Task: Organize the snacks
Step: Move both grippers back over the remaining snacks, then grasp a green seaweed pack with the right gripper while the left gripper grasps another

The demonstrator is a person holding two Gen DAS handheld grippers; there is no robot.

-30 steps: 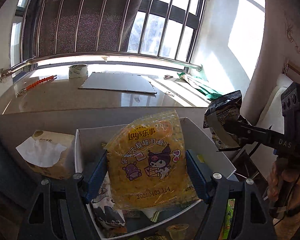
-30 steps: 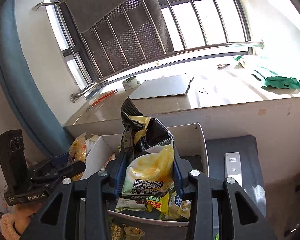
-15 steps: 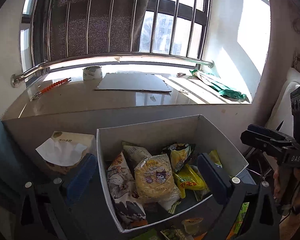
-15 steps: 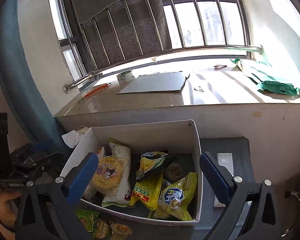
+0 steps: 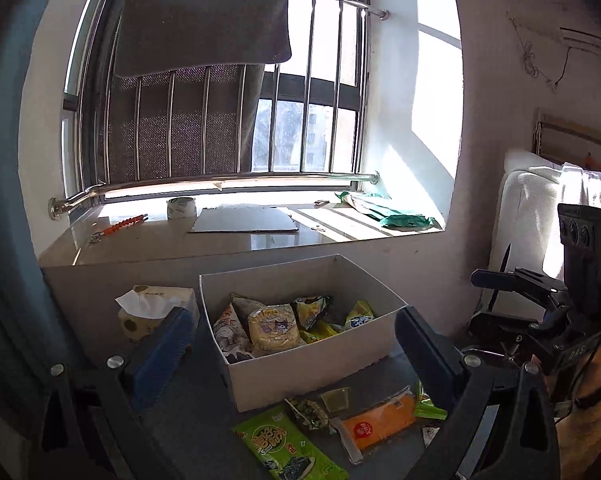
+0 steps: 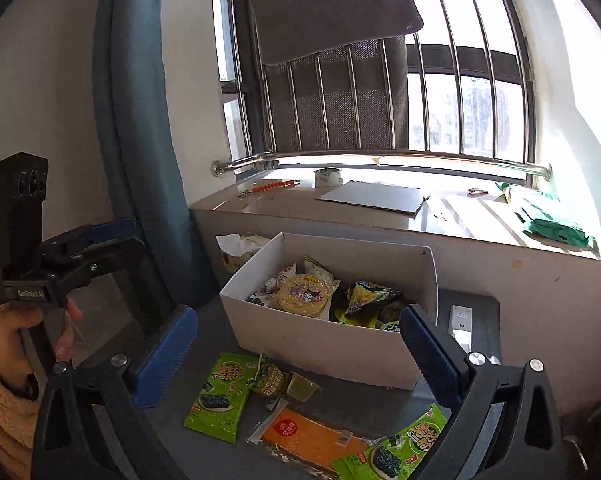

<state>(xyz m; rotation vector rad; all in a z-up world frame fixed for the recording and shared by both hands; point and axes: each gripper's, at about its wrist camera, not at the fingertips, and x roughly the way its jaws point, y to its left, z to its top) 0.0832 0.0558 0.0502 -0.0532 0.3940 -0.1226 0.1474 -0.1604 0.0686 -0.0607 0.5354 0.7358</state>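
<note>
Now both claws released, nothing held. Left gripper (image 5: 296, 344) spread wide, raised above and short of white box (image 5: 320, 356); right gripper (image 6: 300, 344) likewise spread wide, same standoff from box. Each gripper seen from the other's camera, off to the side and clear of the box, hand-held.

Box standing on dark grey surface (image 6: 480, 308) below window ledge (image 5: 172, 240), open top. Inside: yellow round-chip bag (image 5: 273, 326) lying flat on top near middle, cartoon-print bag (image 5: 230, 328) beside it toward left wall, dark and yellow bags (image 6: 366, 300) toward right side.

Outside box, on grey surface just in front of it: green seaweed pack (image 6: 218, 396), small green pea packet (image 6: 266, 380) touching it, small jelly cup (image 6: 302, 386) next to that, orange flat pack (image 6: 312, 436) lying nearer camera, second green seaweed pack (image 6: 400, 448) at its right end.

Tissue box (image 5: 156, 308) just left of white box. White remote (image 6: 460, 320) on grey surface right of box. Tape roll (image 5: 181, 208) and grey board (image 5: 244, 224) on ledge.
</note>
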